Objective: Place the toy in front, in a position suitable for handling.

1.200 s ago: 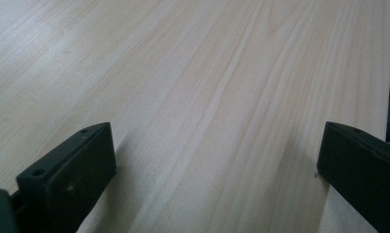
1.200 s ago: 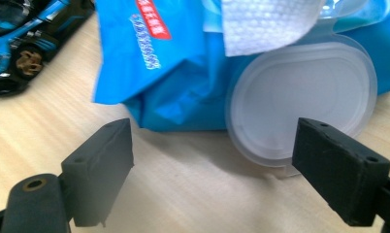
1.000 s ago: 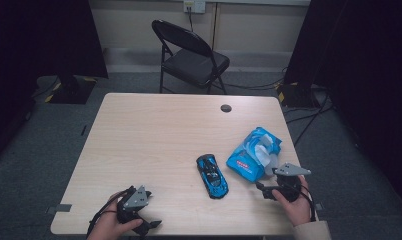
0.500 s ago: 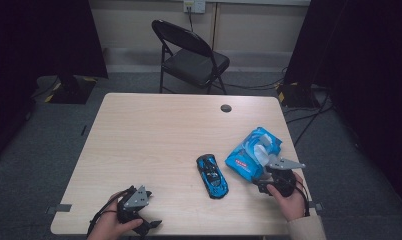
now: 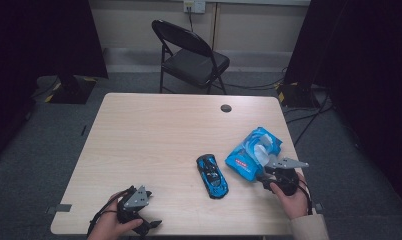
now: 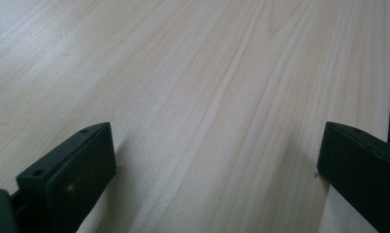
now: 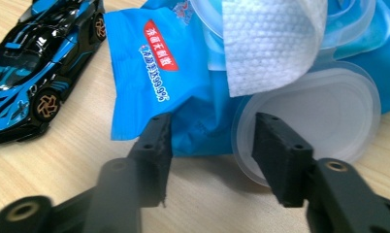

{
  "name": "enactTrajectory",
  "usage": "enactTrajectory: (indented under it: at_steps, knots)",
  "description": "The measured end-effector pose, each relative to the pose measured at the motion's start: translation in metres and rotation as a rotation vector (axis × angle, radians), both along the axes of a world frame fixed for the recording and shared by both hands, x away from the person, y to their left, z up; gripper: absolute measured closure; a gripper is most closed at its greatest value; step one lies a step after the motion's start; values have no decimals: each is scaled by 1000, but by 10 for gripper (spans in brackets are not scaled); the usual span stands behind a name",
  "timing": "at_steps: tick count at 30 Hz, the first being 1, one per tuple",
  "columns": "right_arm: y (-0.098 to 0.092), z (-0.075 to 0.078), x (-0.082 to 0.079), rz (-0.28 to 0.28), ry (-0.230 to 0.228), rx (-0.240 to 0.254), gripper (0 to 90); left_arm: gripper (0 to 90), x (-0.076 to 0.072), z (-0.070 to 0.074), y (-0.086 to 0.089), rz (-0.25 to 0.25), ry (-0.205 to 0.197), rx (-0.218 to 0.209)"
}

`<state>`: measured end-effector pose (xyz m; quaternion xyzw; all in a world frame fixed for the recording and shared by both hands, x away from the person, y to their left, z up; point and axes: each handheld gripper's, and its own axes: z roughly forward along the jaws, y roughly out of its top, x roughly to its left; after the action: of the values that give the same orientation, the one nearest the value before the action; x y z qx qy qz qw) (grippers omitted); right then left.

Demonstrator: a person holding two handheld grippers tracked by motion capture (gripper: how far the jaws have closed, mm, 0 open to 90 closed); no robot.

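A blue wet-wipes pack [image 5: 249,155] lies near the table's right edge, its clear lid [image 7: 314,111] flipped open and a white wipe [image 7: 270,43] sticking out. Left of it sits a blue and black toy car [image 5: 212,175]. My right gripper [image 5: 268,177] is at the pack's near end. Its jaws have just been closing and stand half closed [image 7: 212,145], with the pack's [image 7: 154,63] lower edge and the lid's rim in the gap but not pressed. The car [image 7: 33,63] lies to their left. My left gripper [image 5: 148,216] rests at the front left, wide open [image 6: 215,160] over bare wood.
The wooden table [image 5: 154,130] has a dark cable hole [image 5: 226,108] at the back. A black folding chair [image 5: 191,55] stands behind it. Cables run over the grey floor at the right.
My right gripper has edged a little toward the wipes pack and its jaws have narrowed around the pack's near edge. The left hand, car and pack have not moved.
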<state>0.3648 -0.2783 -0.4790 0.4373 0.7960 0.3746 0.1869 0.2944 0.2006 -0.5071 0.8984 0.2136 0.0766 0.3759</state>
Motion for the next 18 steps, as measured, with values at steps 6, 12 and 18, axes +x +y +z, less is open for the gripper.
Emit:
enactTrajectory:
  at_steps: [6, 12, 18]
  knots:
    - [3, 0, 3, -46, 11, -5, 609, 0, 0, 0, 0, 1, 0, -1]
    - [3, 2, 4, -79, 31, 1, 740, 0, 0, 0, 0, 0, 0, -1]
    - [-3, 3, 4, -89, 21, -12, 839, 0, 0, 0, 0, 0, 0, 0]
